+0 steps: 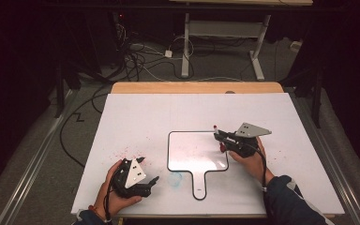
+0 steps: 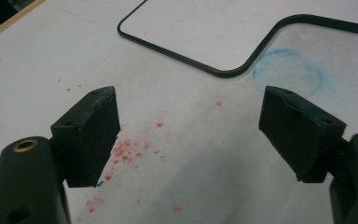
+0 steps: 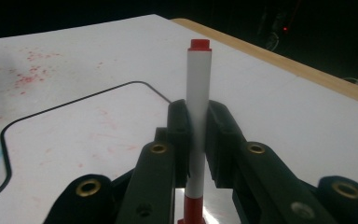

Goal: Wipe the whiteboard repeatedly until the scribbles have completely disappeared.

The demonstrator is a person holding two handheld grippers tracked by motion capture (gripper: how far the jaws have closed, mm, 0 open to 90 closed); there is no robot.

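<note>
While the big white table (image 1: 136, 112) lay under everything, a small whiteboard (image 1: 192, 150) with a black rim and a handle sat flat near its middle. Red specks (image 2: 126, 151) dotted the table close to the left gripper, and a faint blue smudge (image 2: 286, 70) sat just beside the board's handle. The left gripper (image 1: 138, 176) rested low at the near left, well apart from the board, and its jaws stood wide open with nothing between them. The right gripper (image 1: 227, 137) hung over the board's right side, and its jaws were squeezed tight on a red marker (image 3: 198, 116). That marker had a white body and red ends, and it stood across the jaws with one red end poking up past them. My guess was that the step in hand was writing or drawing on the board, and the board looked mostly blank with only pale red smears. Next, the tip would need to come down gently and touch the board. I could not tell if the cap was on.
</note>
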